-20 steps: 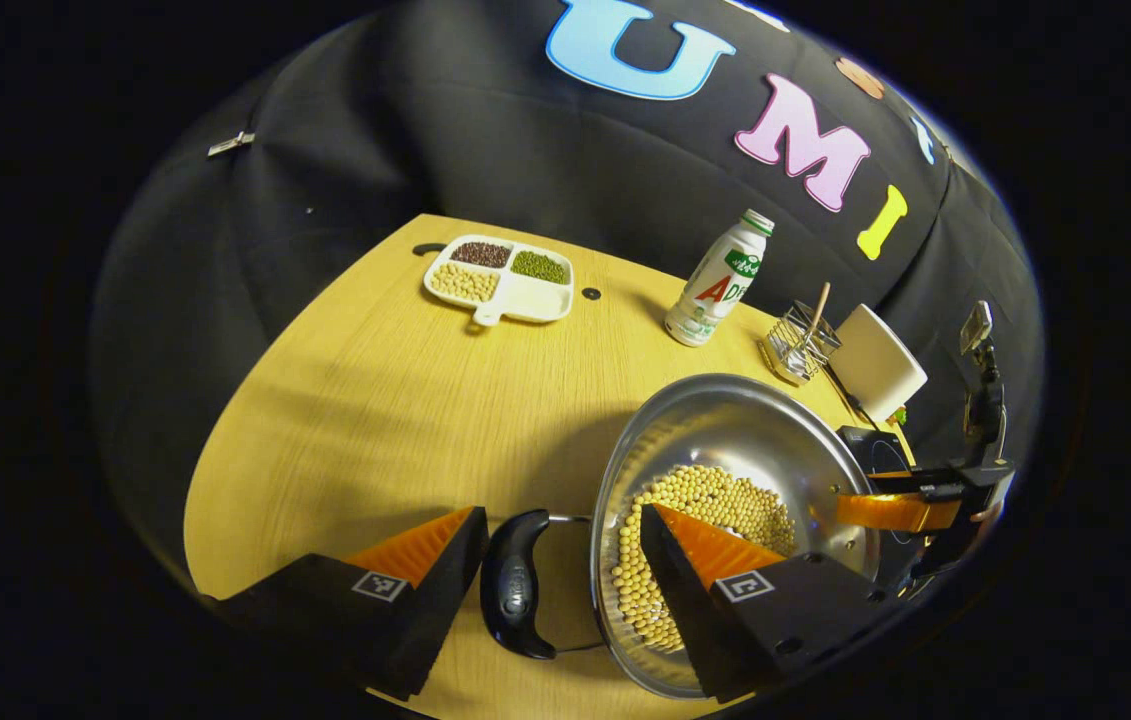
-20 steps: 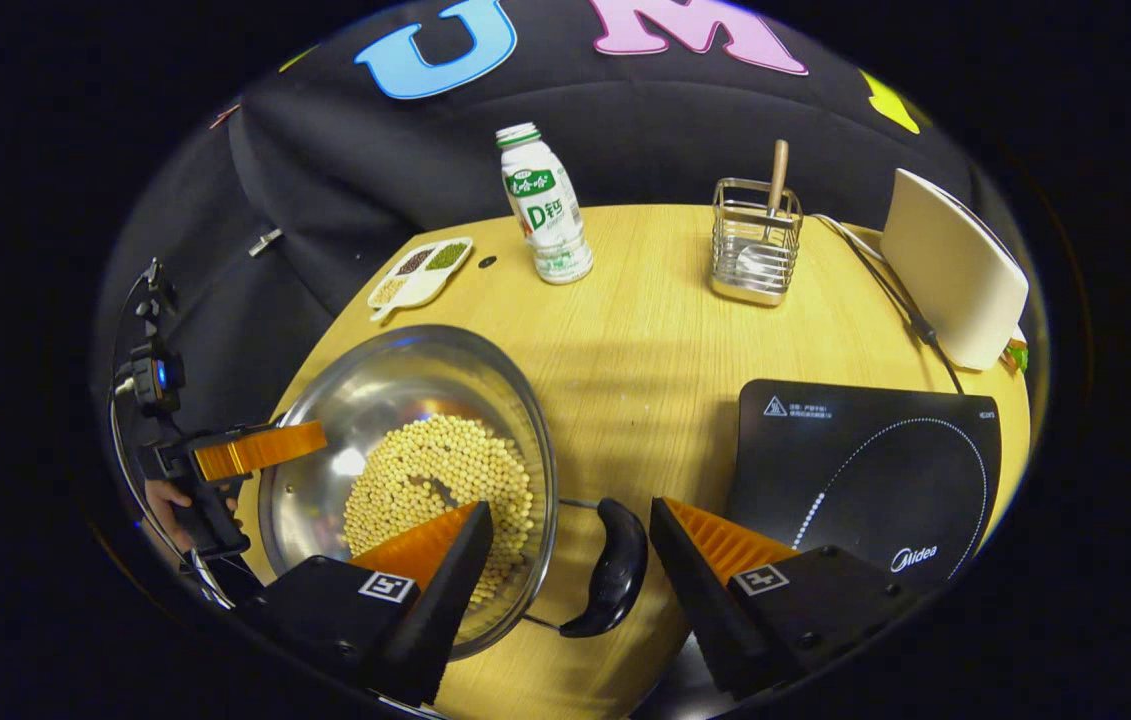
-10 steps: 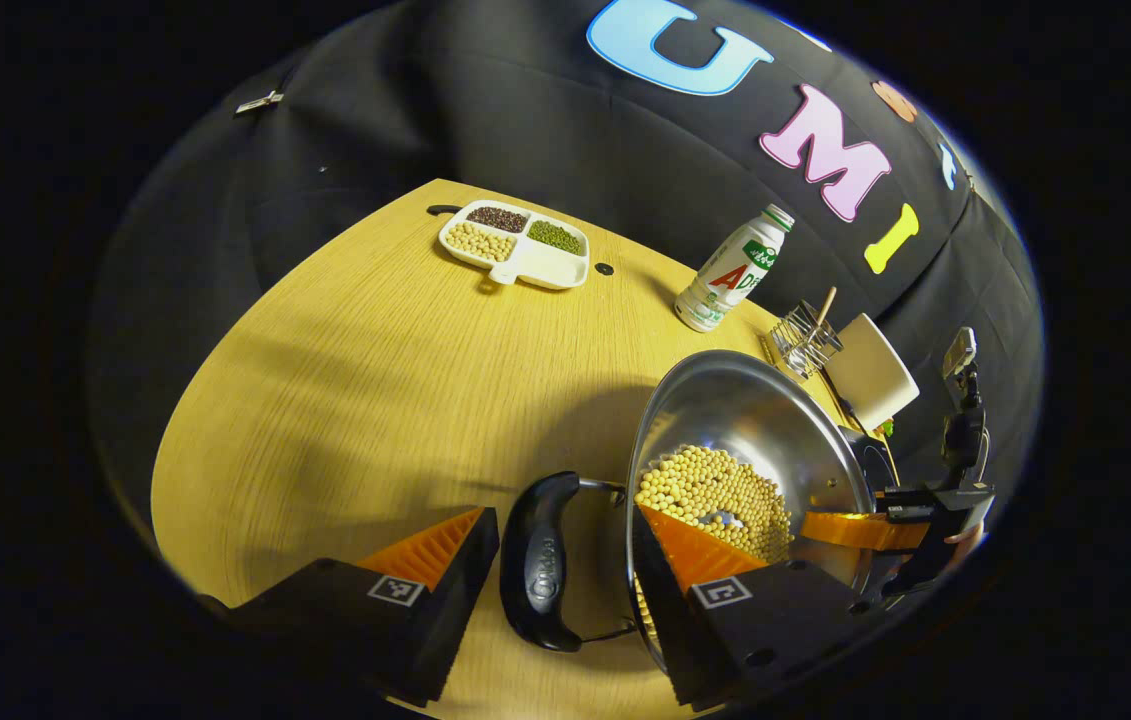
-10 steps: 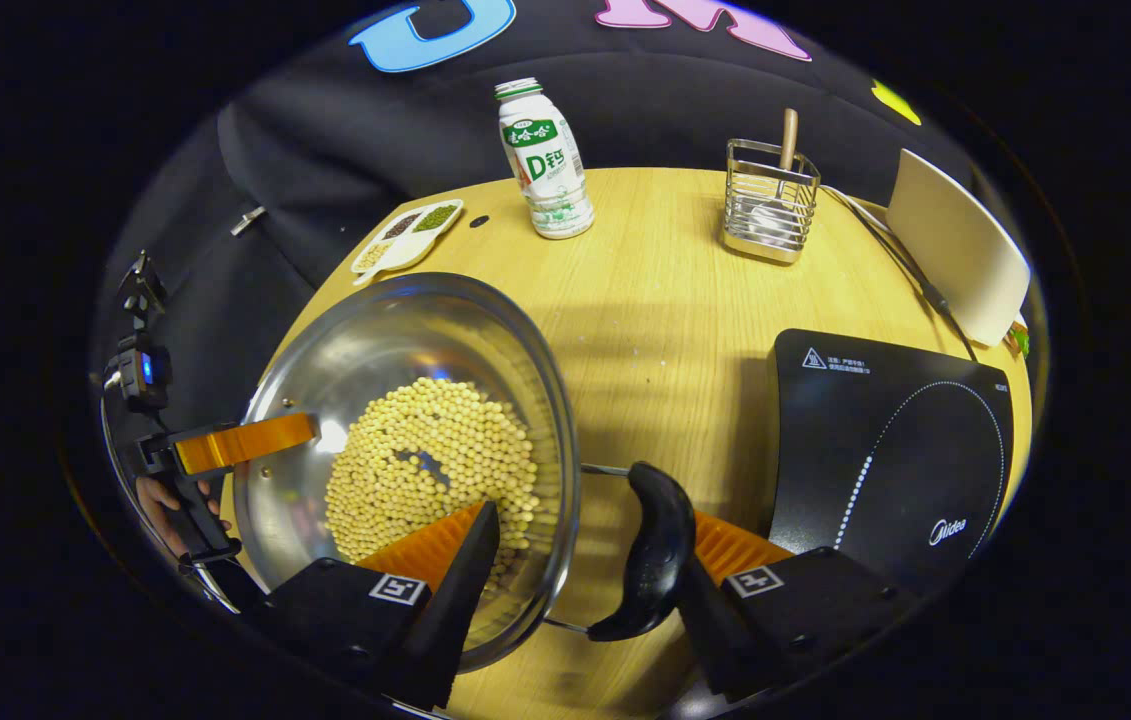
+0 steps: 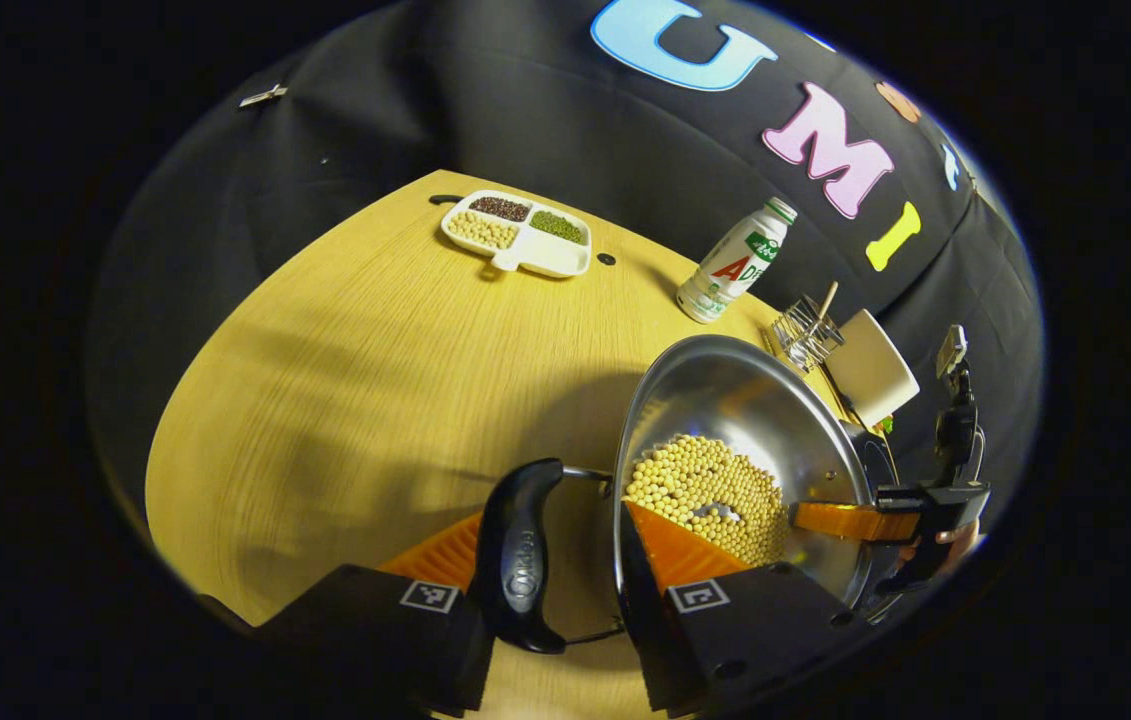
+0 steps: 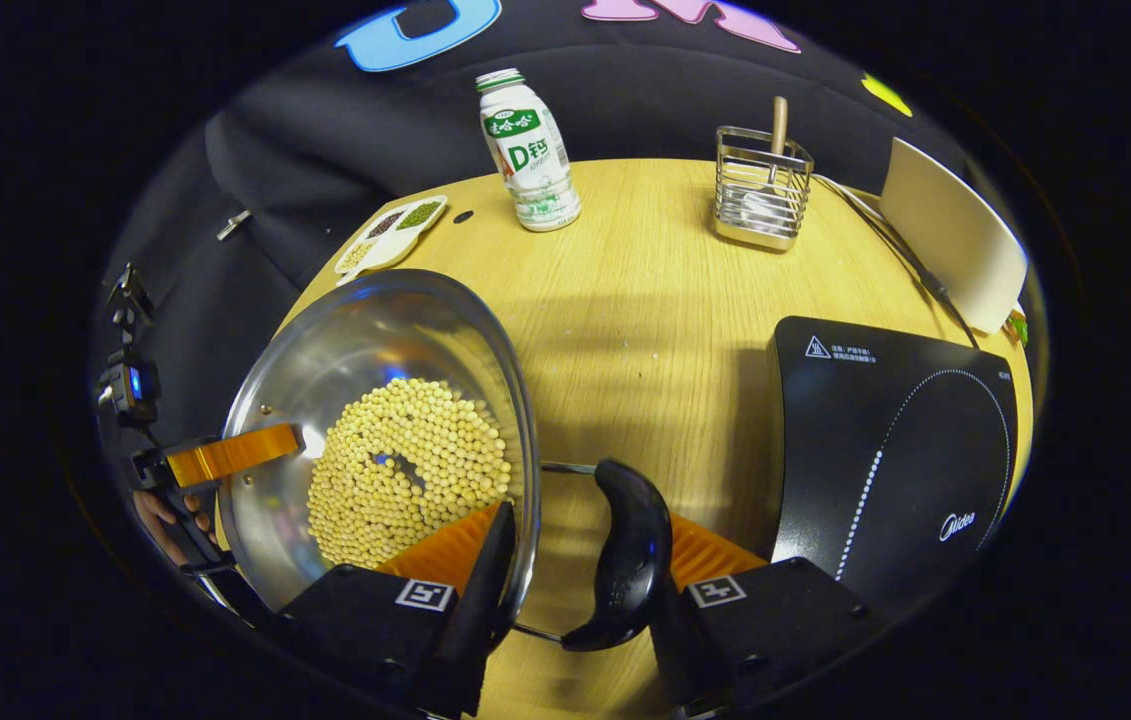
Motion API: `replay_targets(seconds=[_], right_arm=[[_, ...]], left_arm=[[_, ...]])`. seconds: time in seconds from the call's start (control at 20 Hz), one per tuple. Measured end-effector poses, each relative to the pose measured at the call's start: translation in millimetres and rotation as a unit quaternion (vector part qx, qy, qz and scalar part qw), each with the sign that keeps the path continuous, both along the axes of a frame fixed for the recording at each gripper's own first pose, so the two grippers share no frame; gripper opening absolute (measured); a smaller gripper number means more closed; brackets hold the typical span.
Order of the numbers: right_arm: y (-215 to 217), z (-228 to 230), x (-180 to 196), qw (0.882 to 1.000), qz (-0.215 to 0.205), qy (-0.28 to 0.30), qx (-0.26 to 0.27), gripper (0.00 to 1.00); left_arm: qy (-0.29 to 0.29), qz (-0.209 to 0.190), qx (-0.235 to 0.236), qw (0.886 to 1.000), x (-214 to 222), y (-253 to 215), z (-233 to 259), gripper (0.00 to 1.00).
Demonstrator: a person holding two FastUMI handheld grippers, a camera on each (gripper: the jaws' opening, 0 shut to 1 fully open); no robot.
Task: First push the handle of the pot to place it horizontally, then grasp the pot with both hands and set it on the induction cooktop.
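The steel pot (image 6: 375, 430), part-filled with pale yellow beans (image 6: 405, 470), is held above the wooden table (image 6: 645, 290), its rim tilted in both gripper views. The left gripper (image 5: 550, 590) is clamped across the pot's near edge: one orange finger lies inside the pot against the wall, the other sits outside the black side handle (image 5: 517, 555), so that handle and rim are caught between them. The right gripper (image 6: 575, 580) grips the opposite side in like manner, one finger inside the bowl, the other pressed behind the black handle (image 6: 625, 555). In the right gripper view the left gripper also shows at the far rim, with part of a hand (image 6: 160, 510) behind it. The induction cooktop (image 6: 885, 450) lies flat on the table to the right of the pot, well apart from it. Further back stand a white bottle (image 6: 528, 150), a wire utensil holder (image 6: 760, 190), a divided dish of beans (image 6: 390, 235) and a leaning white board (image 6: 955, 250).
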State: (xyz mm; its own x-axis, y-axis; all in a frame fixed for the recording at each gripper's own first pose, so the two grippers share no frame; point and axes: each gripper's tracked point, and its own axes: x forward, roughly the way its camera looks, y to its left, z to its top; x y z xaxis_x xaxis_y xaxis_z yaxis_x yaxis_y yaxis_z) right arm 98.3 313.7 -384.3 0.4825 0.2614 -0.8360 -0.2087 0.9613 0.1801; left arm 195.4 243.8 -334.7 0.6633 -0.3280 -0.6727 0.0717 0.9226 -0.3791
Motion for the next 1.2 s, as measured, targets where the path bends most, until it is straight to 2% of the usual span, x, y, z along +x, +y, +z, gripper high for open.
replay_targets(seconds=[0.25, 0.45, 0.65, 1.2], right_arm=[[2, -2, -2, 1.0, -0.008, 0.021, 0.016, 0.61], [0, 4, -9, 1.0, -0.003, 0.015, 0.016, 0.61], [-8, 28, -10, 1.0, -0.002, -0.004, 0.022, 0.61], [-78, 97, -21, 0.999, -0.018, -0.034, 0.024, 0.61]], left_arm=[[0.009, 0.007, 0.01, 1.0, -6, 0, 0, 0.58], [0.009, 0.008, 0.02, 1.0, -16, 0, 6, 0.58], [0.001, 0.009, 0.028, 1.0, -21, -6, 29, 0.57], [-0.015, -0.014, 0.026, 0.999, -41, -78, 87, 0.58]])
